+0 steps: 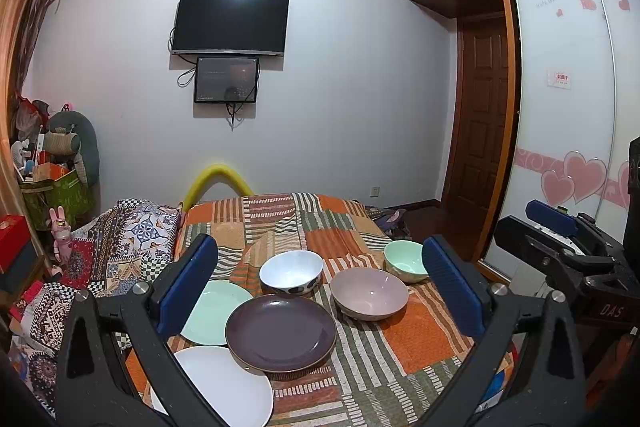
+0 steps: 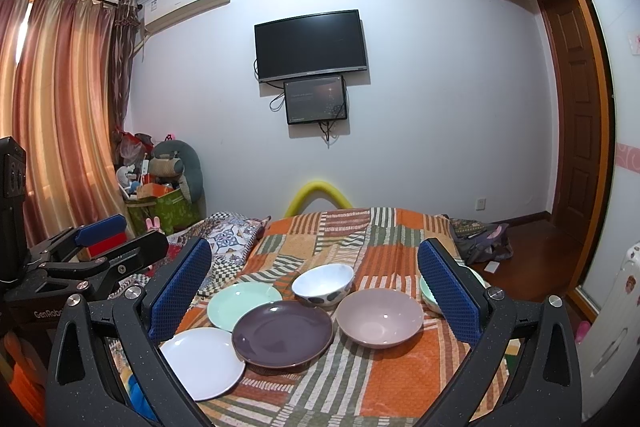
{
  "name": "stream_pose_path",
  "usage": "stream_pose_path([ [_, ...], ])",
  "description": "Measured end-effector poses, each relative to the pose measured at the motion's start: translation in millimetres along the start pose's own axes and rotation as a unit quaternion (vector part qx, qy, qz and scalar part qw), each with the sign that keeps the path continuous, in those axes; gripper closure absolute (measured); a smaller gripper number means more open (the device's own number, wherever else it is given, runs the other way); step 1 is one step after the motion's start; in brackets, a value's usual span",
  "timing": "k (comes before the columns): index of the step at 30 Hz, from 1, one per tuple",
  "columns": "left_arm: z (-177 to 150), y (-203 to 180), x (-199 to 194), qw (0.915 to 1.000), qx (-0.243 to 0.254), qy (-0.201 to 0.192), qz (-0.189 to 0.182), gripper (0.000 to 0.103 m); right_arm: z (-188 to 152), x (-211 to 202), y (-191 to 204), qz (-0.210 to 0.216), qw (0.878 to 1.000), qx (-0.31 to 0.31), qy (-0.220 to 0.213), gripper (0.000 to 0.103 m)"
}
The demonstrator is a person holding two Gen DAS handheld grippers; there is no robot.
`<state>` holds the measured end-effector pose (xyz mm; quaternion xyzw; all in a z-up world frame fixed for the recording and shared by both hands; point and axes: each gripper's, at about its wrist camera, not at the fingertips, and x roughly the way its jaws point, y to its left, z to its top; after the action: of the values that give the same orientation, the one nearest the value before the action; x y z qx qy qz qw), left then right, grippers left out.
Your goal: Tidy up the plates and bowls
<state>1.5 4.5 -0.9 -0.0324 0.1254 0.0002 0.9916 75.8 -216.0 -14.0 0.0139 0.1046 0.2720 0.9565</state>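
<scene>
With both tongs [image 1: 320, 283] [image 2: 314, 291] wide and empty, pinch the purple plate [image 2: 282, 333] by its rim, lifting level.

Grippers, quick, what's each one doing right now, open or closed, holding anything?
Left gripper: open, jaws spread wide, holding nothing, above the plates and bowls.
Right gripper: open, jaws spread wide, holding nothing.

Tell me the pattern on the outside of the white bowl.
The white bowl has dark spots around its lower outside, clearest in the right wrist view.
</scene>
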Motion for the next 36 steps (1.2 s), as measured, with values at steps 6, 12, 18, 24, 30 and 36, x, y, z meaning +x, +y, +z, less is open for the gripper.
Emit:
stream_pose_path([
  [6,0,0,-1,1.0000,-0.001,0.001,0.000,0.000,1,0,1,0.001,1.000,0.000,0.000,0.000],
  [12,1,3,1,1.0000,-0.005,0.001,0.001,0.000,0,1,0,0.001,1.000,0.000,0.000,0.000],
  [18,-1,4,5,1.0000,-0.004,0.003,0.003,0.000,-2,1,-1,0.002,1.000,0.001,0.001,0.000],
  [24,-5,6,10,0.9999,-0.004,0.005,0.010,0.000,-8,5,-1,0.003,1.000,0.002,0.006,0.000],
  [30,-19,12,25,0.9996,0.003,0.020,0.021,0.000,-18,19,-2,-0.006,1.000,0.001,0.020,0.000],
  [36,-35,37,60,0.9975,-0.016,0.066,0.018,0.000,-36,47,-5,-0.001,0.998,-0.001,0.062,0.000],
])
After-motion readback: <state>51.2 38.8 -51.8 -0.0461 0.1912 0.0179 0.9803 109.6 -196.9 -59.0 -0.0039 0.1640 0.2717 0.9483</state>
